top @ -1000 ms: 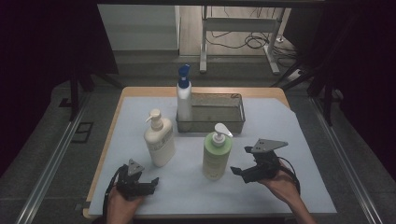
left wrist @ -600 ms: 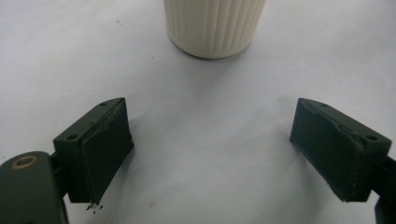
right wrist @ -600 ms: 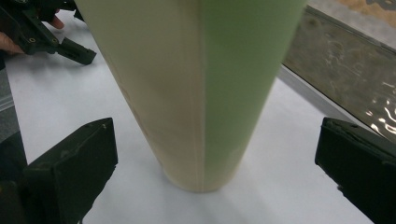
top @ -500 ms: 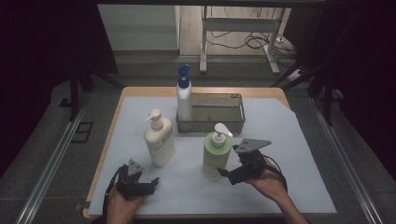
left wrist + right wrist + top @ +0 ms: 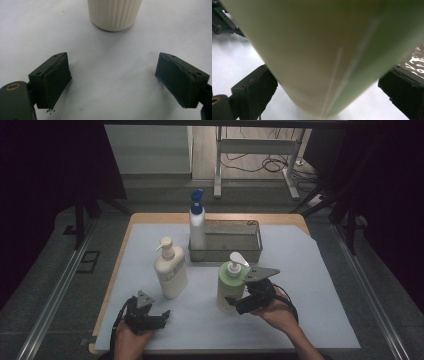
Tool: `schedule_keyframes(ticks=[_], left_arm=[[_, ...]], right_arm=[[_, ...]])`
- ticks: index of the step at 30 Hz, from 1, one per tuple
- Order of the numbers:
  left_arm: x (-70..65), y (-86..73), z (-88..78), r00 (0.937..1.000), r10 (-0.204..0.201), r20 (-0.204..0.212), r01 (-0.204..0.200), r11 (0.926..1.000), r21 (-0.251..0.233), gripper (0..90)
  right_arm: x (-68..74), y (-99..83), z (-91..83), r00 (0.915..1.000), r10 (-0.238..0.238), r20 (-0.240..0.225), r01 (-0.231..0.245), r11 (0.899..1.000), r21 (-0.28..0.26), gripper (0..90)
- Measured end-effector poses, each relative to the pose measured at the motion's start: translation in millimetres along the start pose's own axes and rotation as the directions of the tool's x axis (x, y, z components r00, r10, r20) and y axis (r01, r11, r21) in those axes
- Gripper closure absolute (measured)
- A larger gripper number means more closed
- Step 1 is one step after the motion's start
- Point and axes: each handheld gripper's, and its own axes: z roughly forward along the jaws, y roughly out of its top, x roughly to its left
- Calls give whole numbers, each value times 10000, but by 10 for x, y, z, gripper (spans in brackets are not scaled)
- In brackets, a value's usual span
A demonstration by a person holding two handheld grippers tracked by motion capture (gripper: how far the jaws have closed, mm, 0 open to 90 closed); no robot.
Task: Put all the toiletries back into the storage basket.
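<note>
Leftward my right gripper (image 5: 231, 301) has slid, jaws spread round the green bottle (image 5: 230, 287) at frame centre, not yet pinching; left gripper (image 5: 165, 312) idles spread; lifting remains.

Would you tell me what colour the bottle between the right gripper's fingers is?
Pale green bottle, white pump; clearest in the high view.

Smooth glossy plastic green bottle (image 5: 230, 287), ribbed cream plastic bottle (image 5: 114, 13), matt white table cover (image 5: 310, 285), metal wire basket (image 5: 226, 240).

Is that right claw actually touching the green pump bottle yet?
Cannot tell. In the right gripper view the green bottle sits between the open right claw, but blur hides whether the jaws touch its sides. The high view is too distant.
</note>
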Motion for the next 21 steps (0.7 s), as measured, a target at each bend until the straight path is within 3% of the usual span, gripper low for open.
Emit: schedule_keyframes(ticks=[16,21], left_arm=[[0,0,1,10000,-14,7,14,10000,-10,119],[1,0,1,10000,-13,12,13,10000,-9,119]], right_arm=[[55,43,93,9999,-58,91,60,9997,-232,112],[70,62,85,9997,114,223,-113,9999,-34,117]])
